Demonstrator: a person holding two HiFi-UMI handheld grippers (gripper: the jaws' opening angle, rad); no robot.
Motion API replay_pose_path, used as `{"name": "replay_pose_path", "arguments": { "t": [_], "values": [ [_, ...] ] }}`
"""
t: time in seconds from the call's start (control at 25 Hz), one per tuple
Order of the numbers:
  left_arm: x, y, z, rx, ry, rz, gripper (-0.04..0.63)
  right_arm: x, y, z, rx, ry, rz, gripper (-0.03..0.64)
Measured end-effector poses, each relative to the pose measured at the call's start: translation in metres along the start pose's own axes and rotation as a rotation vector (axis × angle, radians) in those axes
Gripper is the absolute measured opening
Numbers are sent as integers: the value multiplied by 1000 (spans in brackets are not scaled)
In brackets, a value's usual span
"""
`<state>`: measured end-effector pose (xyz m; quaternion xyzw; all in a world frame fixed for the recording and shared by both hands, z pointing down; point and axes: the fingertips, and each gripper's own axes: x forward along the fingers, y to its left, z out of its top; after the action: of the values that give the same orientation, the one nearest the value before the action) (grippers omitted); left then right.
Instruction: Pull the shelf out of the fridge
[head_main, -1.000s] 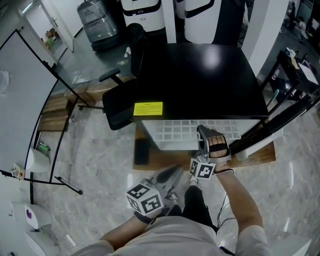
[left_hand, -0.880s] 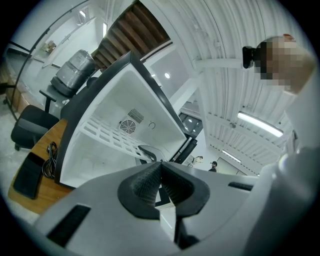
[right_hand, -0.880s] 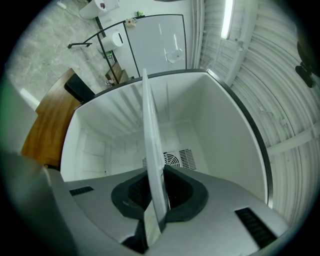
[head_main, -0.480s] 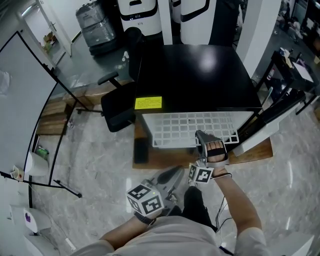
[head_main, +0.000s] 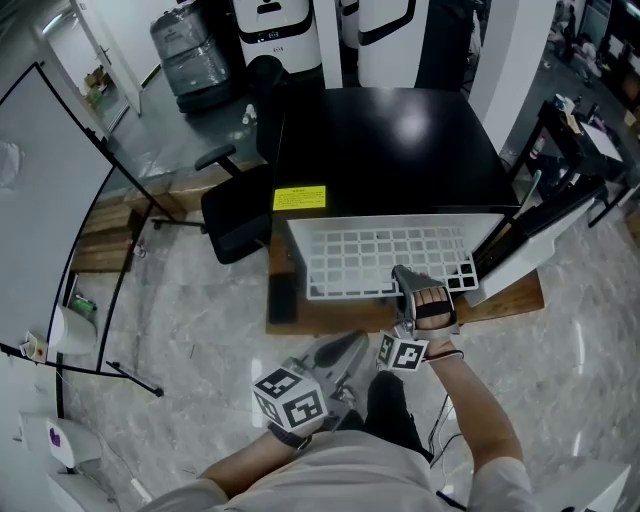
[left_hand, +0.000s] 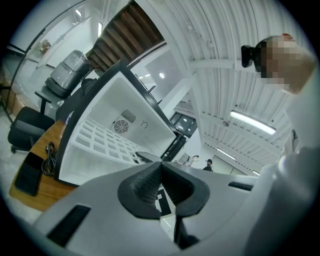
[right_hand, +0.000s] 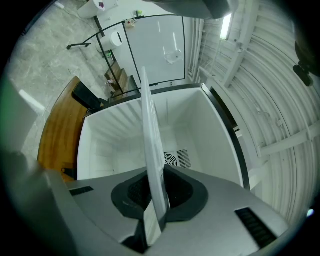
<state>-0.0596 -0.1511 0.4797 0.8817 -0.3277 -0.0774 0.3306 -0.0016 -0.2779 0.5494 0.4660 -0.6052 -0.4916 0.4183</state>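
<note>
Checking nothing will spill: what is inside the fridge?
White walls and a round fan vent; the shelf, held in the right gripper, hides a thin strip.

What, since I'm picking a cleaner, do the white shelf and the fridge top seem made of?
The shelf looks like moulded plastic, matte white: thick, even grid bars with no wire shine. The fridge top is glossy black with a bright reflection on it. It could be painted metal or plastic; the look leaves that open.

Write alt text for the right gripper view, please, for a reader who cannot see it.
The right gripper is shut on the front edge of a white shelf, which is seen edge-on. The shelf runs into an open white fridge that has a vent on its back wall.
</note>
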Motion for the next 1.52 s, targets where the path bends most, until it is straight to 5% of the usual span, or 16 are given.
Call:
{"name": "replay_pose_path", "arguments": {
  "t": [0.96, 1.52],
  "values": [
    [-10, -27, 3, 33, -4, -67, 6, -52, -2, 8, -26, -15, -19, 51],
    [-14, -62, 10, 41, 1, -170, 6, -113, -8, 25, -30, -49, 91, 45]
  ]
}}
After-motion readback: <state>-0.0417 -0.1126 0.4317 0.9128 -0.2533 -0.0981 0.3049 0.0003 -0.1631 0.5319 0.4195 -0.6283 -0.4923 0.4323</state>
